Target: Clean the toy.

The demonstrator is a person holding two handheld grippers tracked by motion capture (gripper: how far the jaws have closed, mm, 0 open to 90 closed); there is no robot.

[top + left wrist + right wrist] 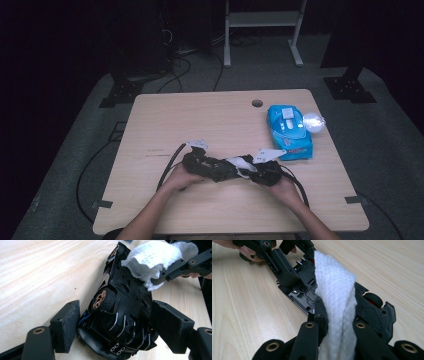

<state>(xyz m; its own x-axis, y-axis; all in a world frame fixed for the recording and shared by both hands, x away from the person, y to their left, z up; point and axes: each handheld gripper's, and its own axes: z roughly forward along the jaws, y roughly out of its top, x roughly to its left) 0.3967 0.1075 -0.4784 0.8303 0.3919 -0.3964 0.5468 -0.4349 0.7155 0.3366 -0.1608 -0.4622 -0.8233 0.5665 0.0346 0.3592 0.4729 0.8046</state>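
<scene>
A black toy car [125, 305] with bronze wheels lies tipped up, its underside facing me, in the middle of the wooden table [200, 115]. My left gripper [115, 325] is shut on the car's rear end, one pad against each side. My right gripper [338, 322] is shut on a folded white wipe [334, 285] and presses it against the car's underside [304, 292]. In the high view the left gripper [202, 162] and right gripper [255, 170] meet at the car [220, 170], with the wipe [241, 163] between them.
A blue pack of wipes [289, 132] lies at the right of the table, with a shiny round object [314, 121] beside it. A cable hole [257, 103] sits near the far edge. Cables trail off the table's front and across the floor.
</scene>
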